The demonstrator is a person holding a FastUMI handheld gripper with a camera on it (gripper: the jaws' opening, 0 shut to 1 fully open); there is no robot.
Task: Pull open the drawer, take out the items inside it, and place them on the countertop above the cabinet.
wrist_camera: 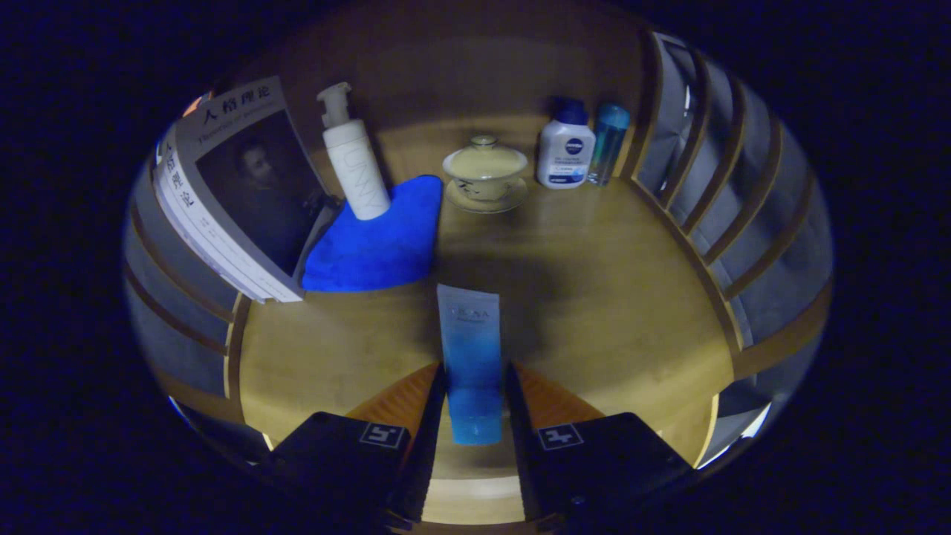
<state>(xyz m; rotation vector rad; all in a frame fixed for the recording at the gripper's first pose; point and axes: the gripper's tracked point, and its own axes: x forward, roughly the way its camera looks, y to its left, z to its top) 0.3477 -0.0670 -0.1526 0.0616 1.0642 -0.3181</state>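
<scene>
**Tube held over the countertop**

Gripper view: your gripper [475,394] clamps a tube [469,349], both fingers pressing it, above the countertop [594,297]. Beyond stand a cloth [375,241], pump bottle [355,160] and teacup [485,172]. Setting it down remains.

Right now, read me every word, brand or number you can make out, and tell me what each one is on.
"人格理论": cover of the book leaning by the blue cloth.
Book spine: characters too blurred.
Pump bottle: faint vertical lettering, unreadable.
White bottle: round logo and print too small.
Blue tube, clamped between the fingers of the gripper: print blurred.
</scene>
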